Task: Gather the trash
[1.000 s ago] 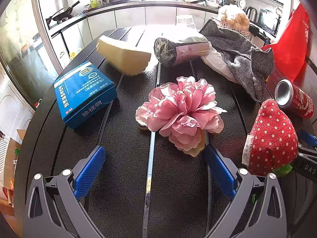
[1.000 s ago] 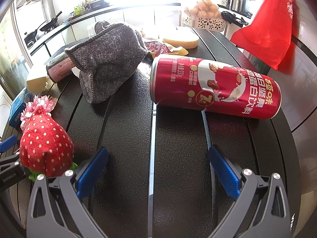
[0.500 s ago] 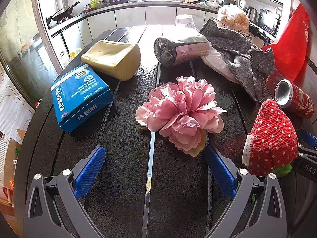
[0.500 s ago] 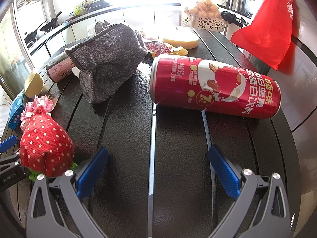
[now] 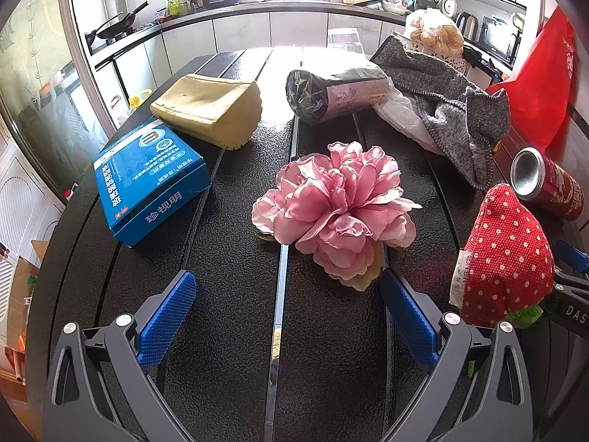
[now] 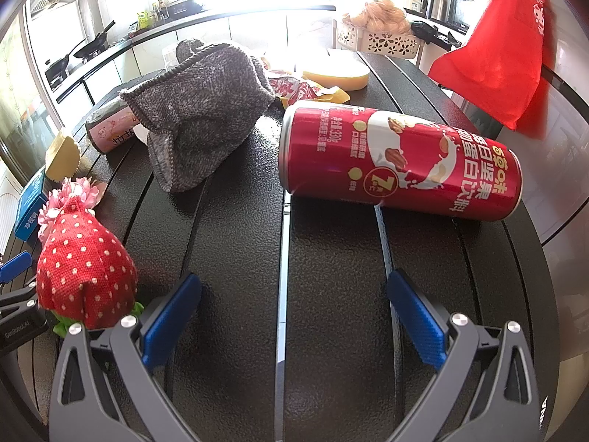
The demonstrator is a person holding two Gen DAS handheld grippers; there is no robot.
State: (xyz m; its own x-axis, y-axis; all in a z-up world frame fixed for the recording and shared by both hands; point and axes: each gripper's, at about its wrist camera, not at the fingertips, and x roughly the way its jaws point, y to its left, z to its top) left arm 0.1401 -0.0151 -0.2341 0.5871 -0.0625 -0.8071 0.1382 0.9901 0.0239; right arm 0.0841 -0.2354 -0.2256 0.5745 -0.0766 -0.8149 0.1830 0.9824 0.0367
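Start of collection: left tongs (image 5: 283, 309) and right tongs (image 6: 291, 305) wide, empty, low over counter (image 6: 331, 258). Can (image 6: 401, 164) on its side, wrapper (image 6: 294, 88) behind; nothing bagged yet, seemingly.

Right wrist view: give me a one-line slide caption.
Open right tongs face a red can lying on its side on the black table, grey cloth and strawberry toy alongside.
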